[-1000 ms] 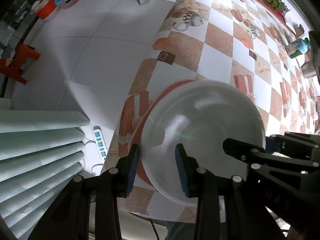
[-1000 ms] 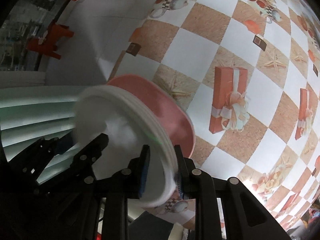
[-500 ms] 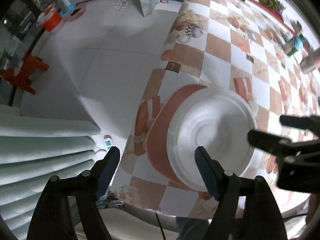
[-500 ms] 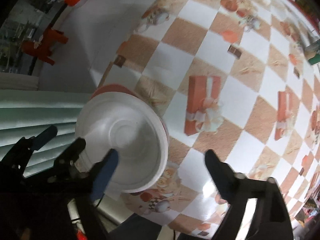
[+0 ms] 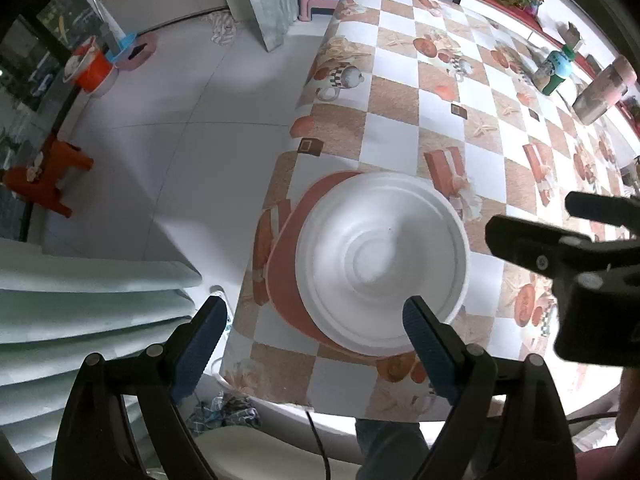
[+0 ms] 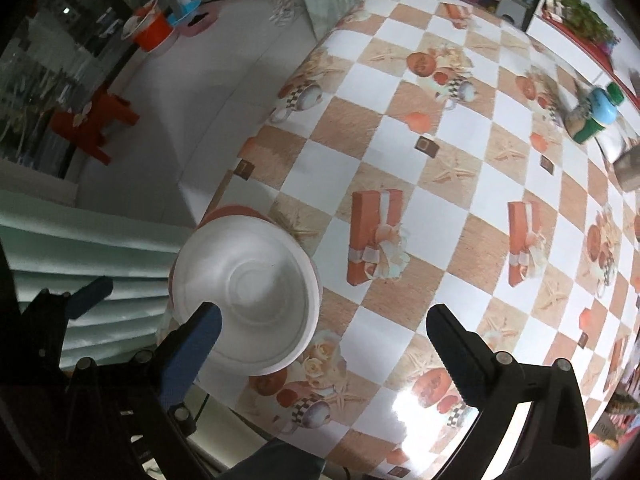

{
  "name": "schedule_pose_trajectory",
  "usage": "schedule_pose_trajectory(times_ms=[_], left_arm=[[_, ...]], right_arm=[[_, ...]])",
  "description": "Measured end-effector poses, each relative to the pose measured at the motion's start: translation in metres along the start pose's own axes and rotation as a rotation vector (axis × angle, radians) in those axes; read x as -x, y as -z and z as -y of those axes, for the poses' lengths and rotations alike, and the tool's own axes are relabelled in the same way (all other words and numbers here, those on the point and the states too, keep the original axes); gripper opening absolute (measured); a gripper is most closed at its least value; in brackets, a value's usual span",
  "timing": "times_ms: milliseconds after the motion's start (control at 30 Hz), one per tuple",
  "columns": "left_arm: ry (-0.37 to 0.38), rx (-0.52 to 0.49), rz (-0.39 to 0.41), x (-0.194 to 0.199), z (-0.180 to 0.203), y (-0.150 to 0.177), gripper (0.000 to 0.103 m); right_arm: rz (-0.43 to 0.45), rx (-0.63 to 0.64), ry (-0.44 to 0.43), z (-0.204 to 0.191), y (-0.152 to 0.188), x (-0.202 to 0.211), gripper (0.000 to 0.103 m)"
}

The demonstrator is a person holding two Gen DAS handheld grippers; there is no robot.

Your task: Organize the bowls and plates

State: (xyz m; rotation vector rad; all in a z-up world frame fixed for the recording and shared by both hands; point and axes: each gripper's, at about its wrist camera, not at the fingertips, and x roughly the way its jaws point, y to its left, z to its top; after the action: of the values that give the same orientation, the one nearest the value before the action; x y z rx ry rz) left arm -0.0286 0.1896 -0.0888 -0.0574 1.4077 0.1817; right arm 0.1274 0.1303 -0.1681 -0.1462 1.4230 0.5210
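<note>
A white bowl [image 5: 382, 262] with a ringed centre rests on a salmon-pink plate [image 5: 292, 248] at the near left corner of the checked table [image 5: 404, 80]. My left gripper [image 5: 312, 316] hangs above them, jaws opening, pads clear of the bowl's rim. The right gripper [image 5: 560, 236] shows at the right edge of this view. In the right wrist view the bowl [image 6: 248, 296] covers most of the plate [image 6: 232, 212]. My right gripper [image 6: 324, 314] is up and to the right of it, jaws opening with nothing held. The left gripper [image 6: 80, 296] is at the far left.
A green bottle with a blue cap [image 5: 554, 74] and a metal flask with a pink top [image 5: 600, 92] stand at the table's far right. The table edge runs just left of the plate, with the floor, an orange stool [image 5: 44, 176] and pale green pleated fabric [image 5: 80, 300] beyond.
Both grippers were shut on the white bowl's rim. They have let go, opened wide and risen, and the bowl now lies on the pink plate.
</note>
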Motion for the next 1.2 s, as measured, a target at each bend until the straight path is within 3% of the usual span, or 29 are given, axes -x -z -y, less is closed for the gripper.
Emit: schedule_pose_trajectory(times_ms=[733, 1200], left_arm=[[-0.040, -0.094, 0.043, 0.020, 0.025, -0.006, 0.092], [-0.046, -0.098, 0.045, 0.022, 0.028, -0.005, 0.092]], right_arm=[[0.000, 0.053, 0.007, -0.008, 0.007, 0.013, 0.103], [-0.005, 0.041, 0.007, -0.006, 0.010, 0.014, 0.103]])
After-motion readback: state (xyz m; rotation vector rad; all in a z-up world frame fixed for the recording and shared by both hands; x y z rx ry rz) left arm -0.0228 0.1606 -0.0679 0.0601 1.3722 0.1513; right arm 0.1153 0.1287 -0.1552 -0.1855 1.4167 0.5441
